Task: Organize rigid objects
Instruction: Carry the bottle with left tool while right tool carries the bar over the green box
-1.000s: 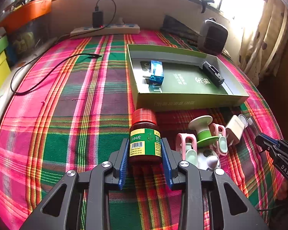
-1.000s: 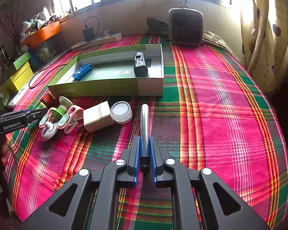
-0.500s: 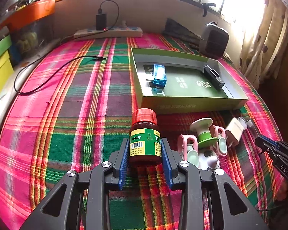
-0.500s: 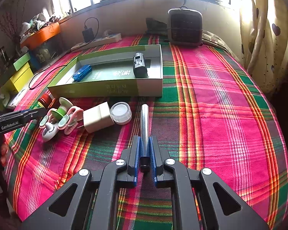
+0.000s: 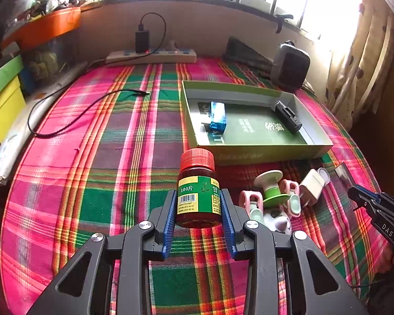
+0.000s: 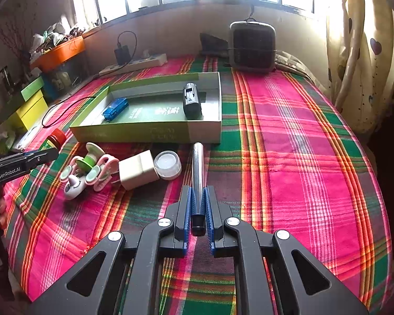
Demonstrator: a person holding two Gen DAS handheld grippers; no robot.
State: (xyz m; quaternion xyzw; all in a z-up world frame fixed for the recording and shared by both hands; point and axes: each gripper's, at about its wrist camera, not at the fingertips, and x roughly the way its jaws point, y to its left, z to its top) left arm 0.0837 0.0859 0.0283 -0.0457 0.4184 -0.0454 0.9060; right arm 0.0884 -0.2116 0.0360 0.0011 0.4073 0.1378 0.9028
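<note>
Left wrist view: left tool (image 5: 199,204) pinches the red-capped bottle (image 5: 199,191) upright; carry it ahead-right over the green box (image 5: 262,155) rim. Right tool (image 6: 197,202), pinching the metal tube (image 6: 197,165), should wait.

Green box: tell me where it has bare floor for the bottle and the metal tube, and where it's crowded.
Inside the green box, the floor is bare between the blue case and the black device. It's crowded on the cloth just in front: pink clips, white charger and clear lid.
</note>
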